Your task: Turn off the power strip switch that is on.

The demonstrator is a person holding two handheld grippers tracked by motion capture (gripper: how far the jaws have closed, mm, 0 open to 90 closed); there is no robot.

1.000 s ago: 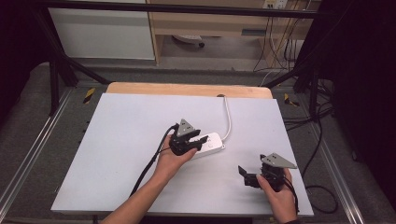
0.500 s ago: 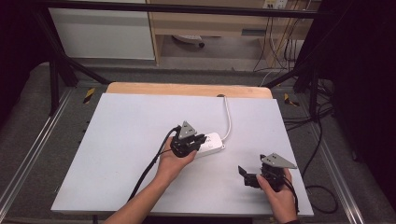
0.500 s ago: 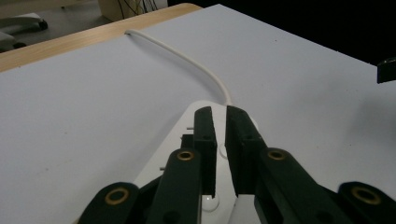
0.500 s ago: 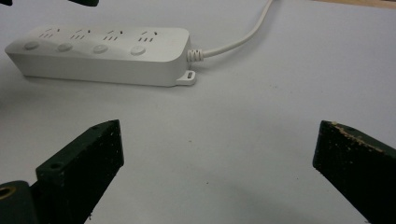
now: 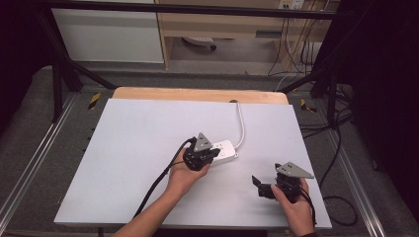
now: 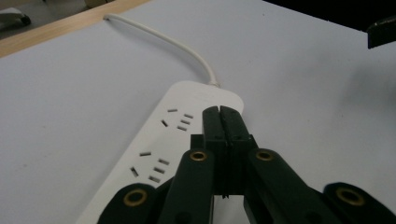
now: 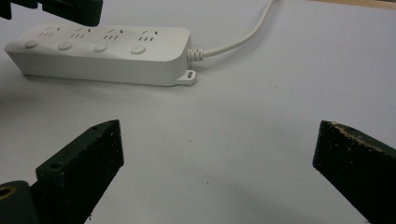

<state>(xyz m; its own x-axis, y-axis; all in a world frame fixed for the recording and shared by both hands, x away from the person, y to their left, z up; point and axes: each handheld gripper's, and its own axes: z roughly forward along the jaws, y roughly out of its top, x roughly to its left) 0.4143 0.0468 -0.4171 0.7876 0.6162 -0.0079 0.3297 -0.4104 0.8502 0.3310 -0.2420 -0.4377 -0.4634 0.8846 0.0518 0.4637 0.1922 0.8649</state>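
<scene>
A white power strip (image 5: pixel 226 149) lies near the middle of the white table top, its white cable (image 5: pixel 241 121) running to the far edge. My left gripper (image 5: pixel 215 154) hovers over the strip's near end. Its jaws have just been closing and now meet with nothing between them, as the left gripper view shows over the strip's sockets (image 6: pixel 159 140), gripper (image 6: pixel 221 112). My right gripper (image 5: pixel 257 183) rests low at the front right, apart from the strip. It stands wide open (image 7: pixel 219 140), facing the strip (image 7: pixel 102 51) and its row of round buttons.
The white table top (image 5: pixel 133 143) ends in a wooden strip (image 5: pixel 197 94) at the far edge. Black frame bars and loose cables (image 5: pixel 341 148) surround the table on the floor. The left gripper's black cable (image 5: pixel 158 180) trails toward the front.
The left gripper's jaws have come together above the power strip, and the hand has barely shifted. The right hand and its gripper have kept still.
</scene>
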